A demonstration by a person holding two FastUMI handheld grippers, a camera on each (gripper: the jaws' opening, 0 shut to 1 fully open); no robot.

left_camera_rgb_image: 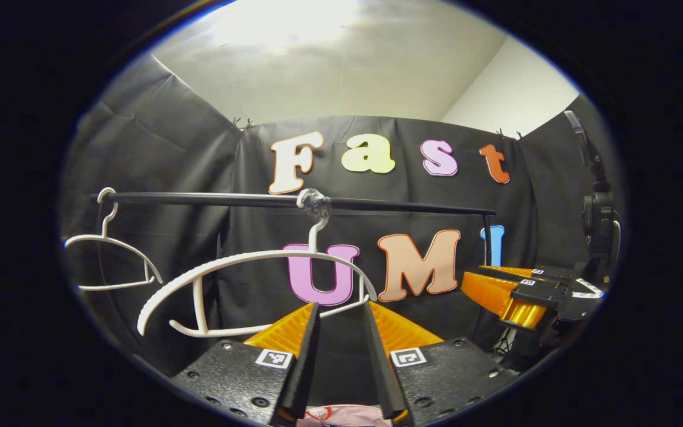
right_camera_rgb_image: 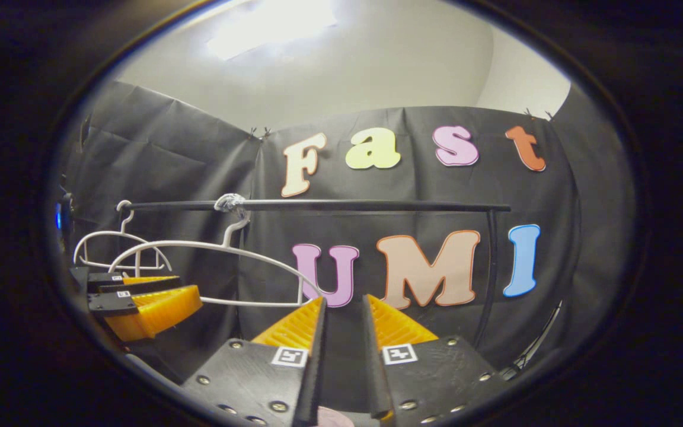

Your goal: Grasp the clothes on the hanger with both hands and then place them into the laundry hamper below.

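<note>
- Left gripper (left_camera_rgb_image: 341, 314) fingers stand apart, nothing between the tips; a scrap of pink cloth (left_camera_rgb_image: 341, 415) peeks below them.
- Right gripper (right_camera_rgb_image: 344, 308), same story: parted, clamping nothing.
- Just ahead, the white hanger (left_camera_rgb_image: 246, 261) hangs bare on the rail (left_camera_rgb_image: 199, 199), so clothes look off already; hamper drop likely done or underway.
- No brand labels readable.

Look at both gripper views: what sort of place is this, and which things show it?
Probably a staged recording booth set up as a laundry corner: black cloth wall, a black clothes rail with two bare white hangers, and two handheld grippers, left gripper and right gripper.
</note>
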